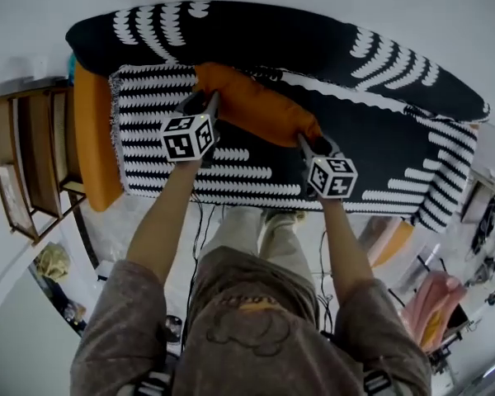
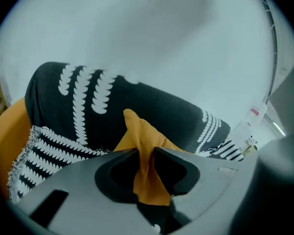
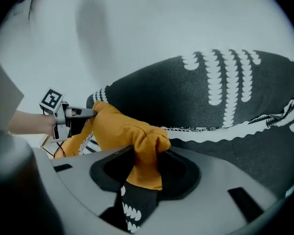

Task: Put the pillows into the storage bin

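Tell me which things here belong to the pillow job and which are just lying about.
Job: orange pillow, pinched at each end by left gripper and right gripper; second orange cushion at the sofa's end, probably.
Lying about: patterned sofa, wooden shelf, floor cables.

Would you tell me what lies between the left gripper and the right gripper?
The orange pillow spans that stretch, with the left gripper pinching one end and the right gripper the other; the head view shows it best.

Throw hides part of the side pillow
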